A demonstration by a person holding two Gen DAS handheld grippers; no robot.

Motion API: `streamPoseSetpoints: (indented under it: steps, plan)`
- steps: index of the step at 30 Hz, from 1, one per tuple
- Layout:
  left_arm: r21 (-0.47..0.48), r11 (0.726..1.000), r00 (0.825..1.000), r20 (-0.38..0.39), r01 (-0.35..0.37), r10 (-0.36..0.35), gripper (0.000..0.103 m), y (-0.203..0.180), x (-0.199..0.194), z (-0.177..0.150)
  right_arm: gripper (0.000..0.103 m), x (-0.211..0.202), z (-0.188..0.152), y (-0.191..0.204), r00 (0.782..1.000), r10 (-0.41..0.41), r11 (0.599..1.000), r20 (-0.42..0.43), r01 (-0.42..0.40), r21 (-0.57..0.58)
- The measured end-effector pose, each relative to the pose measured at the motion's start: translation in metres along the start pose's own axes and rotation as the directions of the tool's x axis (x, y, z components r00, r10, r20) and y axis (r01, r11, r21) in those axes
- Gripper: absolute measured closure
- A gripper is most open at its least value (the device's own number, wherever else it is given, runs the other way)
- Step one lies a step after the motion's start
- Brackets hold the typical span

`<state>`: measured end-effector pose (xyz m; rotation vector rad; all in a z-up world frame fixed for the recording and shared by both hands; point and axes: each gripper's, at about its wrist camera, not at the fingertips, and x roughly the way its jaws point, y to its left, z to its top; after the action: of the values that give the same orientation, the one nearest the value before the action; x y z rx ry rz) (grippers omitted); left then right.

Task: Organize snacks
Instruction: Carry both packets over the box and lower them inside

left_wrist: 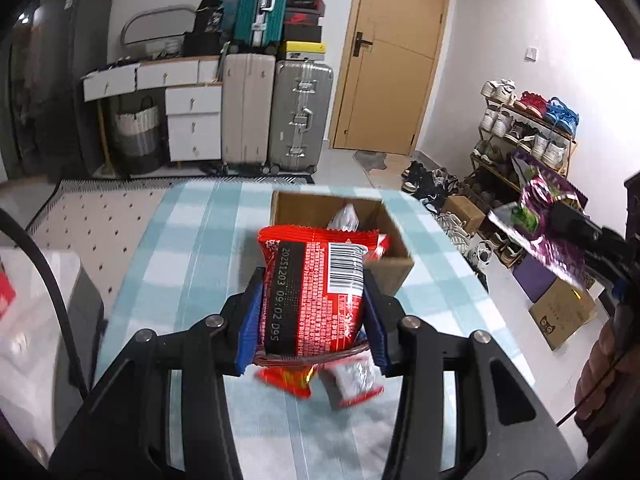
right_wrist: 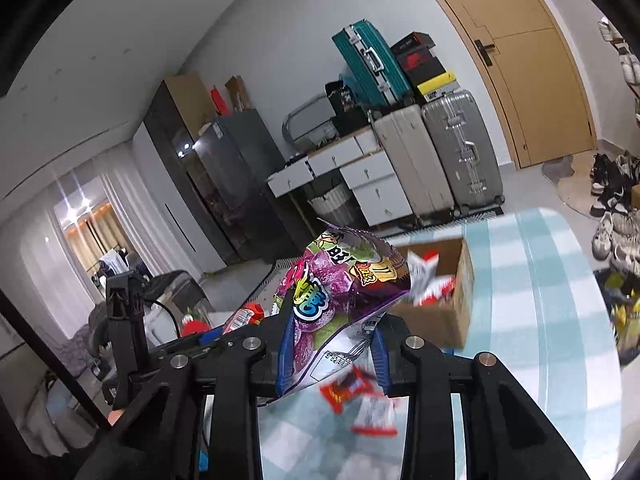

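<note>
The left gripper (left_wrist: pixel 312 312) has its jaws closed on a red snack packet (left_wrist: pixel 320 288), held above a table (left_wrist: pixel 192 248) with a blue checked cloth. Just beyond it an open cardboard box (left_wrist: pixel 394 268) holds other packets. Two small red and white packets (left_wrist: pixel 320 380) lie on the cloth below. The right gripper (right_wrist: pixel 332 344) has its jaws closed on a purple snack bag (right_wrist: pixel 336 296), held up in the air near the box (right_wrist: pixel 452 312).

Blurred small packets (left_wrist: pixel 320 380) on the tablecloth, partly hidden behind the red packet (left_wrist: pixel 320 292).
</note>
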<state>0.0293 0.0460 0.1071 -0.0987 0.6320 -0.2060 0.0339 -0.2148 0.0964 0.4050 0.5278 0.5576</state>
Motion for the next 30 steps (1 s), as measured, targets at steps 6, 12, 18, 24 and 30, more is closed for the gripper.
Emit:
streamPoseSetpoints:
  steps: [6, 12, 18, 24, 30]
  plan:
    - [0.015, 1.000, 1.000, -0.003, -0.023, 0.023, 0.061, -0.009, 0.016, 0.050, 0.071, 0.008, 0.058, 0.013, 0.999, -0.038, 0.997, 0.003, 0.038, -0.061]
    - [0.003, 1.000, 0.999, -0.021, -0.025, 0.025, 0.061, -0.017, 0.051, 0.085, 0.071, 0.029, 0.111, 0.017, 0.996, -0.084, 0.992, 0.006, 0.084, -0.092]
    - [0.023, 0.999, 0.997, -0.061, -0.047, 0.048, 0.061, -0.020, 0.098, 0.112, 0.071, 0.071, 0.139, 0.009, 0.989, -0.145, 0.980, -0.031, 0.139, -0.139]
    - [0.014, 0.999, 0.994, -0.106, -0.035, 0.037, 0.061, -0.016, 0.148, 0.128, 0.071, 0.121, 0.139, -0.016, 0.973, -0.210, 0.969, -0.099, 0.193, -0.154]
    - [0.032, 0.998, 0.986, -0.159, -0.046, 0.050, 0.061, -0.019, 0.198, 0.125, 0.071, 0.178, 0.122, -0.052, 0.954, -0.238, 0.968, -0.183, 0.218, -0.127]
